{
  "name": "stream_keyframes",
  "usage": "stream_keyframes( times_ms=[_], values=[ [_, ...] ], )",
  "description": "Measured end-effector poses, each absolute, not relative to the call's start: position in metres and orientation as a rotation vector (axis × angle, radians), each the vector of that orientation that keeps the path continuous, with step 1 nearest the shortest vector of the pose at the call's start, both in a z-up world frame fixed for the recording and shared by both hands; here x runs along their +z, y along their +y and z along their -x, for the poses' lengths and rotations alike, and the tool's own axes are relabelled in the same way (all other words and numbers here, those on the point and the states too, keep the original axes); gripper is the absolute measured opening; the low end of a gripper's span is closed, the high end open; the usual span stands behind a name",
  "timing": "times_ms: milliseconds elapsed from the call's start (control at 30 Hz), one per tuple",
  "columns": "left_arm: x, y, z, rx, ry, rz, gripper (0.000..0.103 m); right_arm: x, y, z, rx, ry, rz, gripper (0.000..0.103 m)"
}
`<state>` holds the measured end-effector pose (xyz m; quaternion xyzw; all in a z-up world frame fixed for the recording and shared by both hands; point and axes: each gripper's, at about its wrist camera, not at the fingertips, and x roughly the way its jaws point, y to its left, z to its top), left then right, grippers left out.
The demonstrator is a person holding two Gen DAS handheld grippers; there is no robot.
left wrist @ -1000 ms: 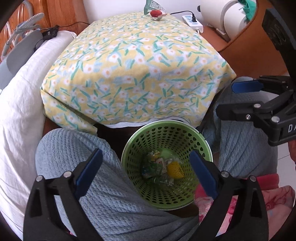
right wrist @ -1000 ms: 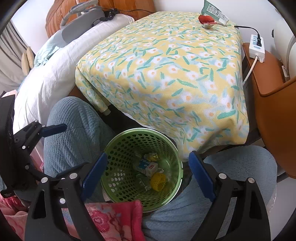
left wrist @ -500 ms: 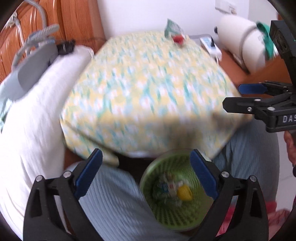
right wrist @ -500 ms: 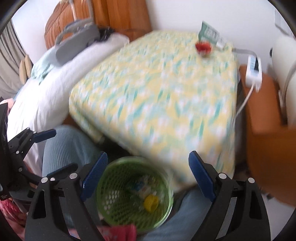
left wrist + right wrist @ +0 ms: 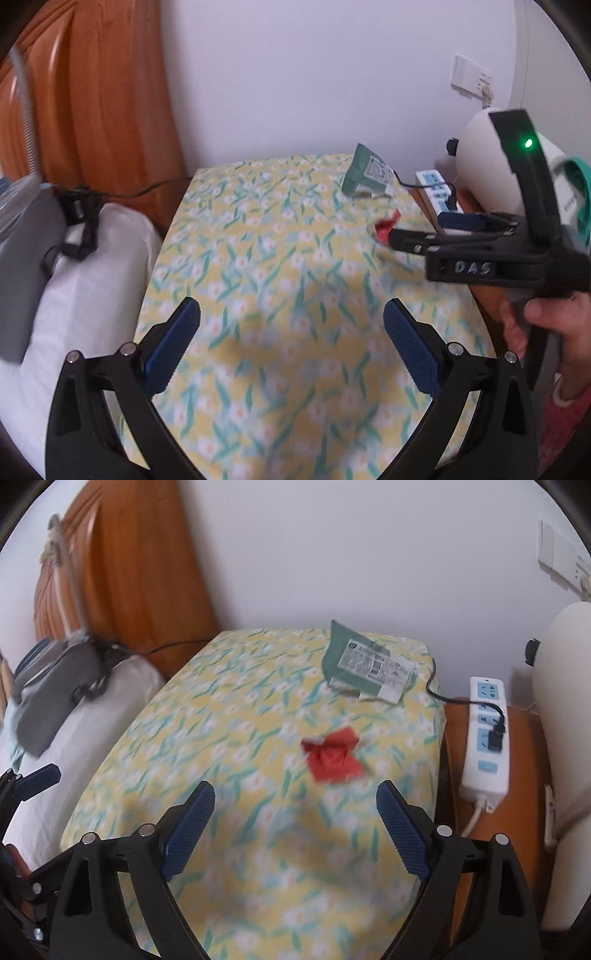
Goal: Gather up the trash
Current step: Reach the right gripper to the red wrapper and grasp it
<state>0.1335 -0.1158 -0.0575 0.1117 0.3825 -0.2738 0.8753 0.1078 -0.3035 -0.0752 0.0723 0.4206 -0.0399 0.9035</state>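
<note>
Two pieces of trash lie on the far part of the flowered tablecloth (image 5: 258, 812), and I hold a gripper in each hand above its near part. Both grippers are spread wide with nothing between their blue pads.

In the right wrist view, the red wrapper (image 5: 332, 757) sits just right of centre, slightly above and between the tips of my right gripper (image 5: 295, 812). The green packet (image 5: 364, 664) with its white label lies beyond it, in the upper middle of the frame, near the wall. A white power strip (image 5: 485, 734) with a black plug rests on a brown surface at the right edge, just beside the cloth.

In the left wrist view, my left gripper (image 5: 291, 343) fills the bottom of the frame over bare cloth. The right gripper (image 5: 443, 230) appears from the side at the middle right, its tip close to the red wrapper (image 5: 386, 227); the green packet (image 5: 367, 173) stands tilted behind it.

I judge the step in hand to be reaching for the red wrapper with the right gripper. To do it well, I should bring the pads down on either side of the wrapper, keep them low enough to catch the crumpled foil without pinching cloth, and steer clear of the black cord near the packet. Both views are blurred, so fine detail is uncertain.
</note>
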Motion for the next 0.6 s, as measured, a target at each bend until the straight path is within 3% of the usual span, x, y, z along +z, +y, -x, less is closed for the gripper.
stream_keyframes(
  times_ms=[67,267,333,433,600],
  values=[
    [-0.061,-0.127,-0.148,-0.577,0.797,-0.234,0.095,-0.084,-0.308,-0.132,-0.105,0.876,-0.118,0.088],
    [-0.074,-0.154,-0.177,-0.575,0.806,-0.241,0.095,-0.106,-0.31,-0.169,-0.102,0.918,-0.053,0.069],
    [-0.076,-0.157,-0.184,-0.575,0.814,-0.238,0.095,-0.112,-0.311,-0.174,-0.105,0.938,-0.027,0.051],
    [-0.077,-0.161,-0.19,-0.571,0.817,-0.24,0.095,-0.114,-0.312,-0.175,-0.11,0.941,-0.01,0.041],
    [-0.078,-0.164,-0.194,-0.563,0.816,-0.241,0.095,-0.116,-0.315,-0.177,-0.094,0.937,-0.022,0.035]
  ],
)
